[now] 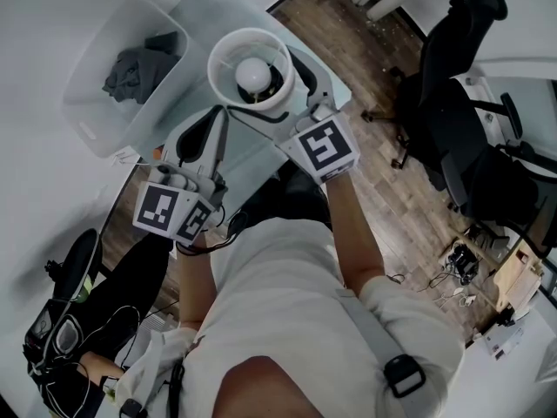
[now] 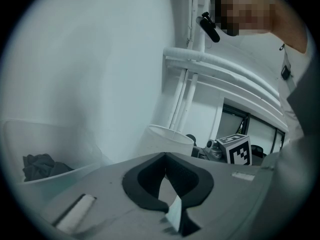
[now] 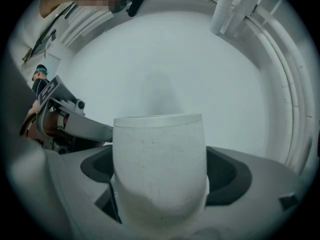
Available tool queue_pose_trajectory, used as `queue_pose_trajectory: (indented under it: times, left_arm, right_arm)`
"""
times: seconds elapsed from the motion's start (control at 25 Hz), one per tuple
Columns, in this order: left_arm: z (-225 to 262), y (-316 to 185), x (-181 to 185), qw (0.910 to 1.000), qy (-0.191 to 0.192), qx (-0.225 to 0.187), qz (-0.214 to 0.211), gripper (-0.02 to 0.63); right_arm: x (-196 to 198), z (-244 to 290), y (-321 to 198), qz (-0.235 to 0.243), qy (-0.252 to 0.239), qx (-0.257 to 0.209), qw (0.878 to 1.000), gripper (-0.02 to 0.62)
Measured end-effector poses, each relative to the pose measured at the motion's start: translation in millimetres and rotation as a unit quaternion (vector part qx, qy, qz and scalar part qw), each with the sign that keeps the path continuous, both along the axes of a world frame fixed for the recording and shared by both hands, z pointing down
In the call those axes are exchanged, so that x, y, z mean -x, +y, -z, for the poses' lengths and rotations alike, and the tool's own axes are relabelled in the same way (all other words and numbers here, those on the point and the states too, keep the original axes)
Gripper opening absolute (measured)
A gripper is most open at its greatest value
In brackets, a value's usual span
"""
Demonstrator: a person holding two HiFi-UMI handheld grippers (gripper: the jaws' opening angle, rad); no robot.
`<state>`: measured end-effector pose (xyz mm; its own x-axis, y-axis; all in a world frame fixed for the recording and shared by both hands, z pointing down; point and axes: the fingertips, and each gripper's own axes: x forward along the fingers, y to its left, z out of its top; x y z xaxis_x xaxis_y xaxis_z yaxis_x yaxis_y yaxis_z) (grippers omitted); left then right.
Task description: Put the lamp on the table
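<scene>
Over the bench (image 1: 252, 11) corner, the lamp (image 1: 248, 103) is flanked by the right hand-held gripper (image 3: 160, 159).
Its jaws are spread wide about the shade (image 3: 160, 144), seemingly not pressing. The left hand-held gripper (image 2: 167, 184) is closed and empty. The lamp is judged light and top-heavy, with a dentable shade and a fragile bulb (image 1: 252, 75), so a gentle hold beneath the shade is advised.

Office, with black swivel chairs (image 1: 452, 103), cables (image 1: 459, 266).

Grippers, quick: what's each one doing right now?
Left gripper: shut, empty.
Right gripper: jaws wide around the lamp shade; whether they press it cannot be told.
</scene>
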<state>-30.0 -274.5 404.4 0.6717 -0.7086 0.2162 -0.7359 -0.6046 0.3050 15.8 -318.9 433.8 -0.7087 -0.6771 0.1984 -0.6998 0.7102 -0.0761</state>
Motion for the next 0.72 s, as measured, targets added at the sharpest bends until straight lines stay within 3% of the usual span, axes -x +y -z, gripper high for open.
queue_pose_trajectory:
  times: [0.72]
  left_arm:
    - [16.9, 15.7, -4.1, 0.9998, 0.000, -0.017, -0.011, 0.000]
  right_arm:
    - [-16.5, 14.8, 30.1, -0.024, -0.008, -0.007, 1.000, 0.561]
